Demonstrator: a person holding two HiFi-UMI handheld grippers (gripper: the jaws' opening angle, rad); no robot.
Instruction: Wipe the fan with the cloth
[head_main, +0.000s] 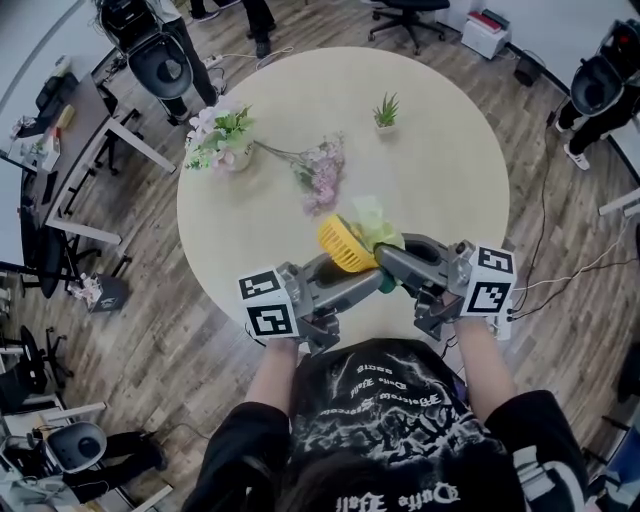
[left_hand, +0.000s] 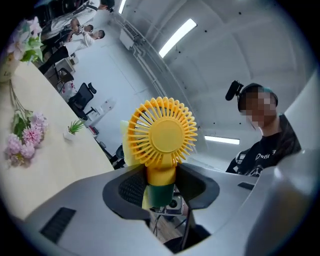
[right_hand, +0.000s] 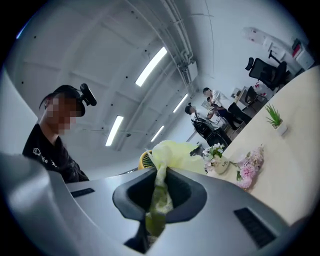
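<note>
Small yellow plastic handheld fan (head_main: 343, 245) clamped by its handle in left gripper (head_main: 352, 268), raised over near part of round beige table (head_main: 440, 150), long axis in line with the jaws. Pale yellow-green cloth (head_main: 376, 226) pinched tight in right gripper (head_main: 388, 264), bunched behind the grille to its right, apparently touching. Pink flower sprig (head_main: 322, 172), vased bouquet (head_main: 220, 138) and small potted plant (head_main: 386, 110) well apart. No obstruction between cloth and fan.

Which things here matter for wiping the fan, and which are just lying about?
In the job: yellow fan, gripped by left claw; green cloth, gripped by right claw.
Lying about: flower vase, pink flower sprig, small potted plant, all on the table.
</note>
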